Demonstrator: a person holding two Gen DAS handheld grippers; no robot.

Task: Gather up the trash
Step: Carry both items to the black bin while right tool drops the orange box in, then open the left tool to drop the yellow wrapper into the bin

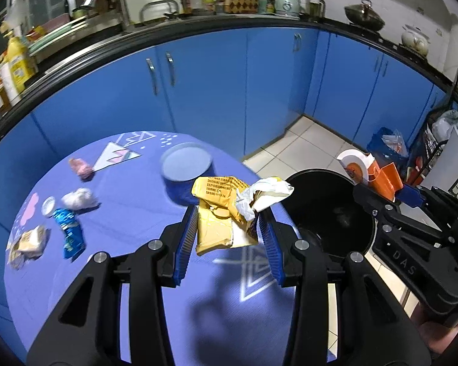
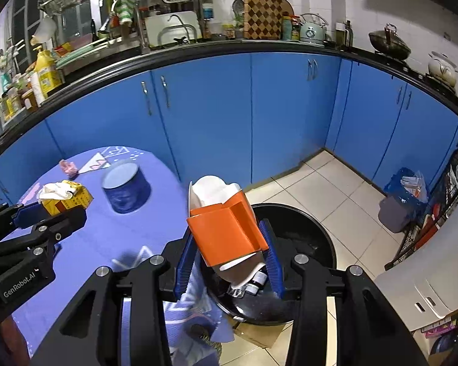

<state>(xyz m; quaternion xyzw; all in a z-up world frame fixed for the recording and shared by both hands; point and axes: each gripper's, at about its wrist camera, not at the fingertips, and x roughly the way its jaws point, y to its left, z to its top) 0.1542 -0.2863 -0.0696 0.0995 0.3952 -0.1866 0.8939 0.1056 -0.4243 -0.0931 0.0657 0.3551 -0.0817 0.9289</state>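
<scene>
My left gripper [image 1: 227, 221] is shut on a yellow wrapper [image 1: 213, 213] bundled with a crumpled white tissue [image 1: 268, 193], held above the right edge of the blue table [image 1: 137, 244]. The same bundle [image 2: 65, 196] shows at the left of the right wrist view. My right gripper [image 2: 229, 238] is shut on an orange and white carton [image 2: 226, 228], hanging over the black trash bin [image 2: 317, 228]. The bin [image 1: 323, 210] stands on the floor beside the table, with a few bits lying inside. The right gripper [image 1: 390, 195] and its carton [image 1: 360, 170] show above the bin's far rim.
On the table lie a pink wad [image 1: 81, 167], a white crumpled tissue [image 1: 78, 198], a small white lid [image 1: 48, 206], a blue wrapper [image 1: 70, 233] and a beige packet [image 1: 27, 244]. A round blue tin [image 1: 186, 170] stands near the far edge. Blue cabinets [image 1: 229, 85] lie behind.
</scene>
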